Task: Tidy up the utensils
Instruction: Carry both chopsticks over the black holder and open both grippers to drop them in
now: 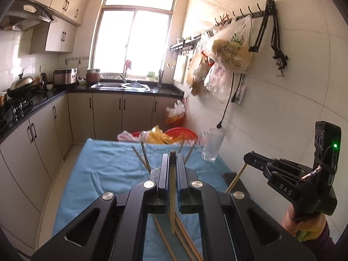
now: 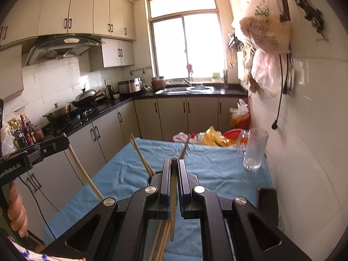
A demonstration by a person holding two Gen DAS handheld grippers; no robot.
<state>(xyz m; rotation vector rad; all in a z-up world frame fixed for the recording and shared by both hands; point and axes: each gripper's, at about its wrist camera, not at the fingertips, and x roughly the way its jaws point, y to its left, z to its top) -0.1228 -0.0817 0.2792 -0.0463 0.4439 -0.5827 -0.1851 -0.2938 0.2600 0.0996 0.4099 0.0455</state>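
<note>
My left gripper (image 1: 173,155) is shut on one wooden chopstick (image 1: 172,195) that runs between its fingers, held above the blue cloth (image 1: 104,174). My right gripper (image 2: 174,162) is shut on another chopstick (image 2: 173,206) in the same way. Several loose chopsticks (image 1: 184,237) lie on the cloth under the left gripper, and more (image 1: 142,155) lie further back. They also show in the right wrist view (image 2: 141,154). The right gripper shows at the right of the left wrist view (image 1: 246,157) with its chopstick (image 1: 236,178). A clear glass mug (image 2: 254,150) stands at the cloth's far right.
The glass mug (image 1: 212,145) stands next to the tiled wall. Red basins and plastic bags (image 1: 165,136) sit beyond the table's far edge. Bags hang from wall hooks (image 1: 228,50) on the right. Kitchen cabinets and a stove (image 2: 71,113) run along the left.
</note>
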